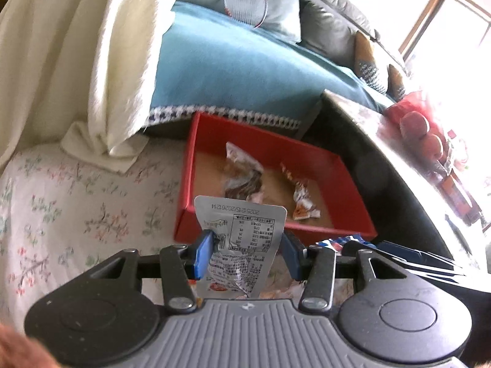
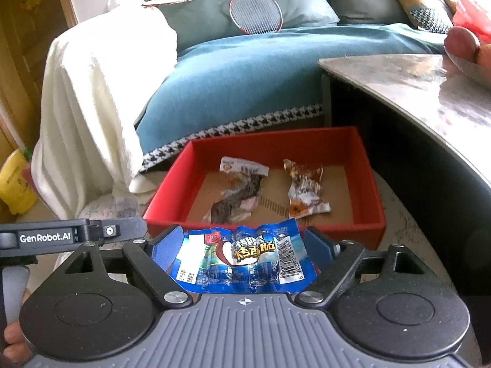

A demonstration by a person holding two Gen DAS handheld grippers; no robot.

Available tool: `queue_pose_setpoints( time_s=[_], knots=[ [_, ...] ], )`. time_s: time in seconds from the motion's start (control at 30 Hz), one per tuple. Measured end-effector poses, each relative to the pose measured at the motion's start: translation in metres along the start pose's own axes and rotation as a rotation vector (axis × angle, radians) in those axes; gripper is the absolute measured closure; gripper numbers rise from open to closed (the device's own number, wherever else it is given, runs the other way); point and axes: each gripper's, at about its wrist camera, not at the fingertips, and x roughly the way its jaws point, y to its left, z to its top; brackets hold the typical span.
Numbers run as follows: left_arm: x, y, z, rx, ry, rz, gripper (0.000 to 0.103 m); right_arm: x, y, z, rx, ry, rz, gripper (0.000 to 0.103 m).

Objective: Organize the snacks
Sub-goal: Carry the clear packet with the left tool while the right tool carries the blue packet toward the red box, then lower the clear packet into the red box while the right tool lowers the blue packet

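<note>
Both hands are loaded and the red box (image 2: 368,220) sits straight ahead on the floral cover (image 1: 61,190), so this reads as the carry-and-drop step. The left gripper (image 1: 247,253) has its blue pads pinched on a silver pouch (image 1: 242,239), back label facing the camera, the packet standing up between the fingers with its top edge overlapping the box's near wall in view. The right gripper (image 2: 242,251) holds a blue sausage pack (image 2: 239,259) crosswise; its jaws stand wide, yet both pads meet the crinkled ends of the wrapper, so it looks like a grip on a broad item rather than empty open fingers. Two snacks already lie on the cardboard floor of the box: a brown-and-white wrapper (image 2: 242,188) and an orange-patterned one (image 2: 303,188) beside it, apart from each other. Neither held packet is over the box floor yet; both hang at the near side. The next move, as a judgement, calls for carrying each packet forward past the near wall, then easing the fingers apart above a bare patch of cardboard. The blue pack is wide and floppy, so it may catch on the wall if brought in too low.
</note>
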Motion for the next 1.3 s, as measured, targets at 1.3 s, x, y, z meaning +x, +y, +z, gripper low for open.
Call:
queue_pose_setpoints(
  time_s=[1.3],
  knots=[
    [0.113, -0.010, 0.057, 0.079, 0.062, 0.118, 0.061, 0.128, -0.029, 0.042, -0.068, 0.131, -0.165, 0.012]
  ],
)
